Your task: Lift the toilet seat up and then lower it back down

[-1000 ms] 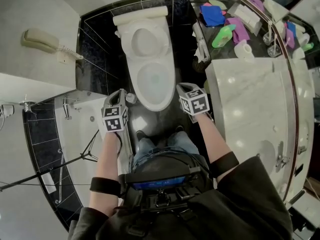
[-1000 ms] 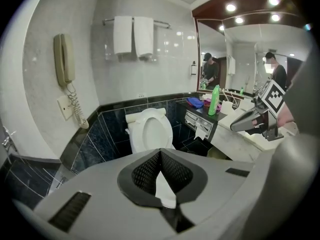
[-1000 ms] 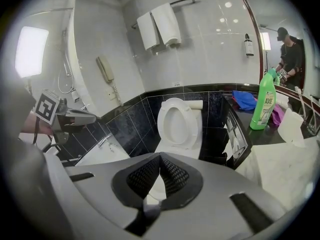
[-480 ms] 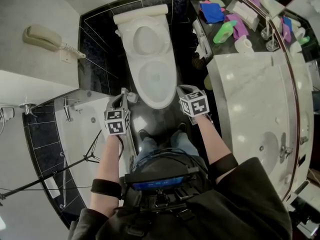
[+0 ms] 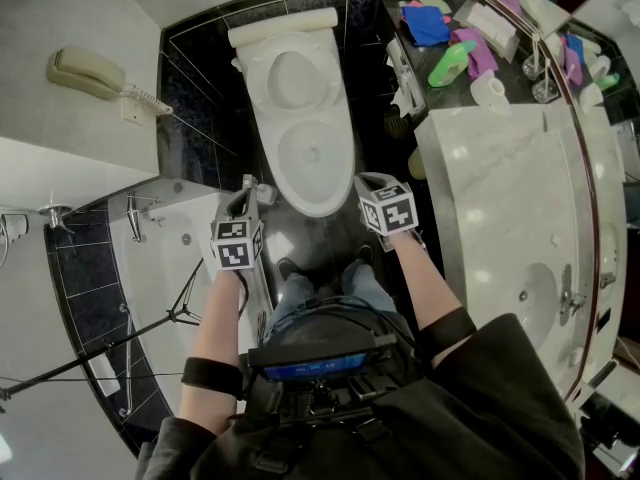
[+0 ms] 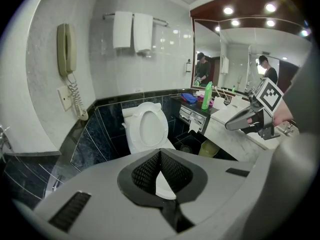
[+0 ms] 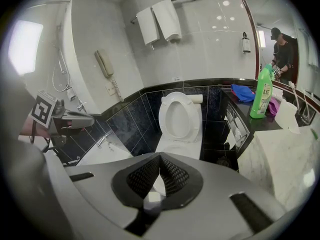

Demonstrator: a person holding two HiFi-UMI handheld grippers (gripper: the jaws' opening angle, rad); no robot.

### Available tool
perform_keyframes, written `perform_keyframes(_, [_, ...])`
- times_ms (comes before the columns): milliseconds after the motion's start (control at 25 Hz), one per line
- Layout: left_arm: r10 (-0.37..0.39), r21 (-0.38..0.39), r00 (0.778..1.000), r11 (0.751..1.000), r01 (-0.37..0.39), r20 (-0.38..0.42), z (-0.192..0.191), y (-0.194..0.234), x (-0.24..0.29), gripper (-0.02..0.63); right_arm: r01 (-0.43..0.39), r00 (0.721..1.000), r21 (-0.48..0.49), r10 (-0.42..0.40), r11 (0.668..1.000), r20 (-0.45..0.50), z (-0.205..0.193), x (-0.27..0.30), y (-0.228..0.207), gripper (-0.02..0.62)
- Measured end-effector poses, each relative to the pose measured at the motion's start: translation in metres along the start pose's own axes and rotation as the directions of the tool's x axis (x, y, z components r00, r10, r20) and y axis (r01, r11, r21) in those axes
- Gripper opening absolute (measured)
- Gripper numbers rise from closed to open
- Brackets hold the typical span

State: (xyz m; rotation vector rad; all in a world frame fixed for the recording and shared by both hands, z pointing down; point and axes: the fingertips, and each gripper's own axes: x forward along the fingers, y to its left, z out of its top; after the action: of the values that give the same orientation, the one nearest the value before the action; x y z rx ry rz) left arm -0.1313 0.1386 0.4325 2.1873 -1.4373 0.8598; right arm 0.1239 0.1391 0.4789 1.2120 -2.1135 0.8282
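- I have both forearms stretched forward, the left gripper (image 5: 248,182) and the right gripper (image 5: 361,179) tilted downward beside the toilet bowl (image 5: 312,211).
- Both sets of jaws are closed and empty.
- The toilet seat (image 7: 162,118) stands raised against the tank (image 5: 280,28).

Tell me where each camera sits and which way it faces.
Head view: on the person's head, looking steeply down at the white ceramic toilet; both forearms, legs, the left gripper and right gripper show.
Left gripper view: on the left gripper, facing the toilet over its shut jaws; the right gripper shows at right.
Right gripper view: on the right gripper, facing the toilet over its shut jaws; the left gripper shows at left.
Shared: both gripper views show the toilet and beige wall telephone.
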Motion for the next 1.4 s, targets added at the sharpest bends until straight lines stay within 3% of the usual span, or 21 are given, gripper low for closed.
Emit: perform_keyframes(1400, [-0.003, -0.002, 1.0, 1.0, 0.003, -0.004, -0.016, -0.015, -0.011, 0.008, -0.007, 1.0, -0.007, 0.007, 1.0, -0.015, -0.014, -0.013, 0.005, 0.015])
